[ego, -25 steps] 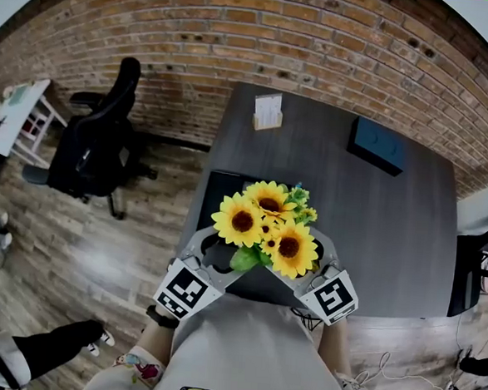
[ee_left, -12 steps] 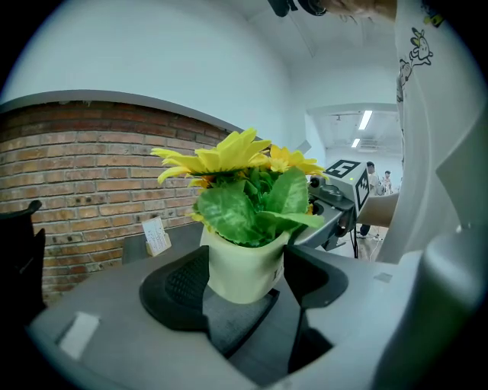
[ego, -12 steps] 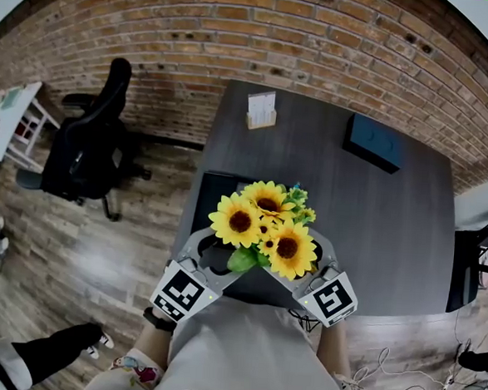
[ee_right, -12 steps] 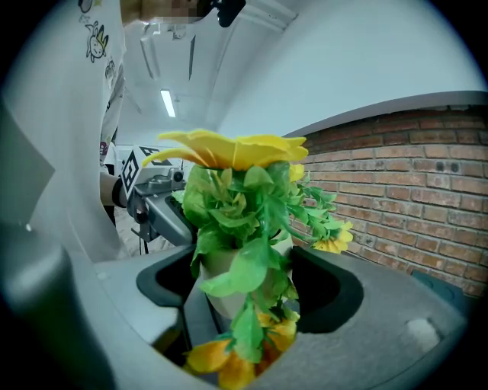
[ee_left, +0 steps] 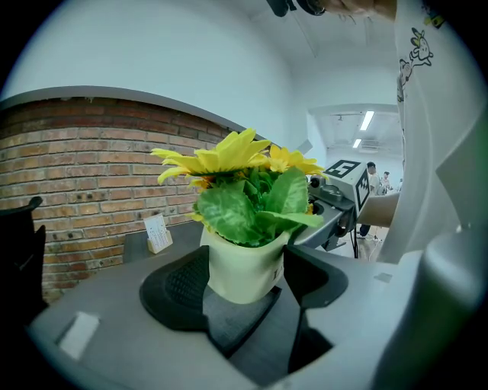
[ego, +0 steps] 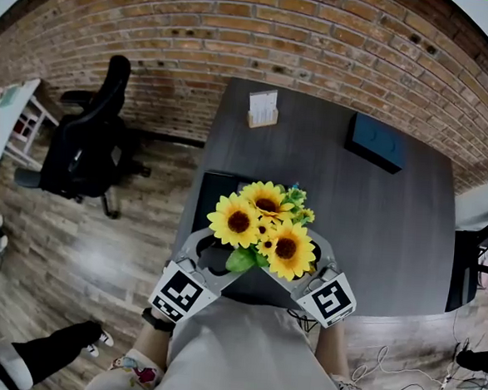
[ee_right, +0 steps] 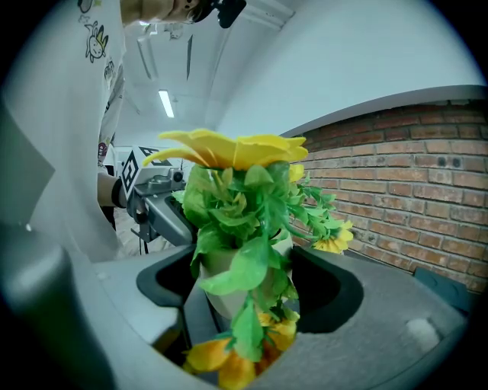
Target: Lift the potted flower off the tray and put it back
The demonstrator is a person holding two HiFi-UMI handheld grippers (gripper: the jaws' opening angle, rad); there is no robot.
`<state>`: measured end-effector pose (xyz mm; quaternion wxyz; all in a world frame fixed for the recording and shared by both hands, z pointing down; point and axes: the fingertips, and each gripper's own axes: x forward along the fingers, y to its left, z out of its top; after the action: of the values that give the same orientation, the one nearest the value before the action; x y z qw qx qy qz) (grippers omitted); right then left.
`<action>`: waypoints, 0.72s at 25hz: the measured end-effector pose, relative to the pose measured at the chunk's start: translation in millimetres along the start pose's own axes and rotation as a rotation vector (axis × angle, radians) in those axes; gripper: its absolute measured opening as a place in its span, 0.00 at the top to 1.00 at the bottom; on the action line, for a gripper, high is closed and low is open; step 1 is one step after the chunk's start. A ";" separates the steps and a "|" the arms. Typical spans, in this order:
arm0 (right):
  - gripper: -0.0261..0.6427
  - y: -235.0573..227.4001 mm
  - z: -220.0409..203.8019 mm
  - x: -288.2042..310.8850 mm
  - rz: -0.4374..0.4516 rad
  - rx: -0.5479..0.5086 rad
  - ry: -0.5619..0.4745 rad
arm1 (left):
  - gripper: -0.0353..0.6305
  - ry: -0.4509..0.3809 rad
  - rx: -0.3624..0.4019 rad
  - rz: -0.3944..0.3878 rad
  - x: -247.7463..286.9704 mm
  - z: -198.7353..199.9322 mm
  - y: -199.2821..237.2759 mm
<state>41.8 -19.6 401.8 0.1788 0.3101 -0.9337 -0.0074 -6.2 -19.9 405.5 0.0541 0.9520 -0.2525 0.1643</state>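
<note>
The potted flower, yellow sunflowers in a pale cream pot, is at the table's near edge over the dark tray. My left gripper has the pot between its black pads, which press on both sides. My right gripper clasps the same pot from the other side, where hanging leaves hide part of the contact. In the head view both grippers converge under the blooms, the left gripper and the right gripper. I cannot tell whether the pot's base rests on the tray.
The dark grey table carries a small card holder at the back and a blue box at the back right. A black office chair stands on the wood floor to the left. A brick wall runs behind.
</note>
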 end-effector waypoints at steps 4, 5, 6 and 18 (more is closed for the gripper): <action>0.39 -0.4 0.2 2.4 -0.006 0.003 -0.001 | 0.46 0.004 -0.005 -0.008 0.4 -1.2 2.4; 0.39 -1.1 0.2 2.6 -0.008 0.003 0.001 | 0.46 0.004 -0.005 -0.010 1.0 -1.0 3.0; 0.39 -1.7 0.0 2.8 -0.010 0.002 0.003 | 0.46 0.005 -0.004 -0.013 1.6 -0.8 3.6; 0.39 -4.3 -3.9 12.3 -0.019 0.035 0.013 | 0.47 0.026 -0.005 -0.042 4.1 -6.0 12.4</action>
<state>36.5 -29.8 409.0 0.1793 0.3220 -0.9296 0.0091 -10.7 -31.5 412.7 0.0632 0.9547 -0.2323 0.1747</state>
